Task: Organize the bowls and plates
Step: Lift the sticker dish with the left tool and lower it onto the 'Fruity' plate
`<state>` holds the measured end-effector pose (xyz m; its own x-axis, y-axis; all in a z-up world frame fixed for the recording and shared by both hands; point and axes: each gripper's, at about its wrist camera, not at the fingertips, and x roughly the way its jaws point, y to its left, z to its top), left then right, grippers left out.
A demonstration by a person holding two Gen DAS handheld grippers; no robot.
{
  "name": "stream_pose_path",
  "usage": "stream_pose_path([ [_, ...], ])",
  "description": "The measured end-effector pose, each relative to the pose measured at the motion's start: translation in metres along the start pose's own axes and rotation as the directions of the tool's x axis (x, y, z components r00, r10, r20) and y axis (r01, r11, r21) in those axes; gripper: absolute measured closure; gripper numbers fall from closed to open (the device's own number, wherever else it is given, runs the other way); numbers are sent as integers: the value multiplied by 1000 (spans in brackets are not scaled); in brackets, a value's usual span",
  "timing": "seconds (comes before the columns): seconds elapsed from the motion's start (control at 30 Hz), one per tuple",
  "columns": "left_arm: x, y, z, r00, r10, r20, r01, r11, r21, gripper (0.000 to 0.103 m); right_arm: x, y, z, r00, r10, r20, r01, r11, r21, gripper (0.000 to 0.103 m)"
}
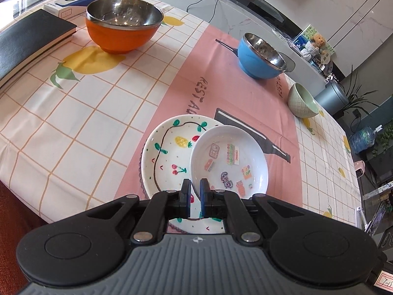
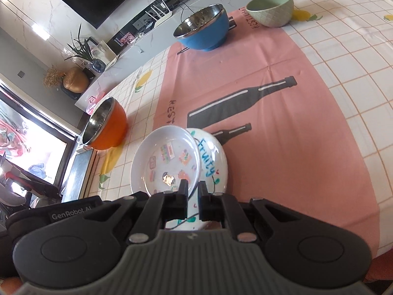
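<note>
A small white sticker plate (image 1: pixel 228 157) (image 2: pixel 167 159) lies partly over a larger hand-painted fruit plate (image 1: pixel 169 154) (image 2: pixel 213 162) near the table's front edge. My left gripper (image 1: pixel 195 186) is shut on the sticker plate's rim, which passes between its blue pads. In the right wrist view my right gripper (image 2: pixel 193 186) is also shut on that plate's rim. Farther back on the cloth stand an orange bowl (image 1: pixel 118 34) (image 2: pixel 108 130), a blue bowl (image 1: pixel 258 59) (image 2: pixel 203 32) and a pale green bowl (image 1: pixel 302 100) (image 2: pixel 272 7).
A black book (image 1: pixel 29 39) and a white box (image 1: pixel 68 5) lie at the far left of the checked tablecloth (image 1: pixel 86 113). The left gripper's body (image 2: pixel 68 211) sits close beside the right one. A white counter with cables runs behind the table.
</note>
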<state>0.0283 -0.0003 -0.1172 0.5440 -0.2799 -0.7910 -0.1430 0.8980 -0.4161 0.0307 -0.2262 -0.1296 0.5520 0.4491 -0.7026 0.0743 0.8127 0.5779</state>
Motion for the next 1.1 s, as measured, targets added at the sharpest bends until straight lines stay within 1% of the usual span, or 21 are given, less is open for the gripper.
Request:
stream_pose_path([
  [0.17, 3, 6, -8, 1000, 0, -5, 0, 1000, 0, 96, 0, -2, -7, 1000, -12, -10, 12, 1000, -7, 98],
  [0.43, 10, 15, -8, 1000, -14, -17, 13, 1000, -18, 96, 7, -3, -9, 1000, -18, -18, 19, 1000, 1, 99],
  [0.73, 3, 19, -1, 1000, 6, 19, -5, 1000, -20, 96, 15, 6, -8, 1000, -12, -27, 12, 1000, -15, 98],
  [0.93, 3, 19, 0, 999, 34, 19, -34, 999, -17, 96, 23, 11, -8, 999, -21, -44, 19, 999, -33, 98],
  [1.1, 3, 19, 2, 999, 46, 16, -45, 999, -24, 94, 22, 15, -8, 999, -27, -33, 25, 998, -61, 98],
])
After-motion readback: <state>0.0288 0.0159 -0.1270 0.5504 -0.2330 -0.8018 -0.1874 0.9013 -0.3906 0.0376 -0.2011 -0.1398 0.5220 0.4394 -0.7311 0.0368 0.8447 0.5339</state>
